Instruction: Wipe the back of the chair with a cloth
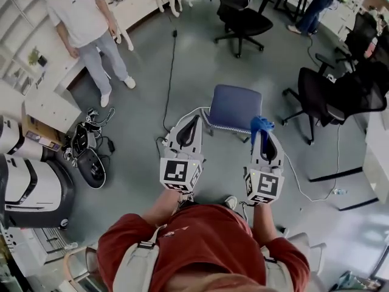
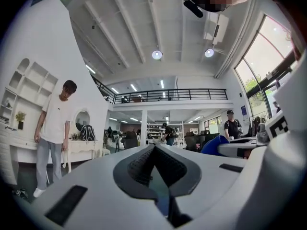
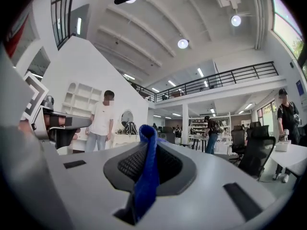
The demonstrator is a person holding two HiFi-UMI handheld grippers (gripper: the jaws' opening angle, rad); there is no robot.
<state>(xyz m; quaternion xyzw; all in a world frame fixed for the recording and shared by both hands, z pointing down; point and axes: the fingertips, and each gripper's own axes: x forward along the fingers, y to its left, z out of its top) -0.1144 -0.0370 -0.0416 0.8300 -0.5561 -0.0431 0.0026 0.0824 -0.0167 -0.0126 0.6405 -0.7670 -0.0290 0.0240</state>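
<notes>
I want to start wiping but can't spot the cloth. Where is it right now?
The blue cloth is pinched between the jaws of the right gripper. In the head view it's at the right, just off the right edge of the blue chair.

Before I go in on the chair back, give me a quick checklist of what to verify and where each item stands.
1. Cloth held: ok. The right gripper is shut on the blue cloth.
2. Left gripper free: ok. Its jaws are together with nothing between them.
3. Chair within range: ok. The blue chair stands just beyond both grippers.
4. Cloth on the chair: not ok. In the right gripper view the cloth's end stands free in the air.
5. Where the backrest is: cannot tell. From above only the seat shows clearly.
6. Surroundings: ok. The standing person is well off to the left, and the floor cable runs beside the chair.
</notes>
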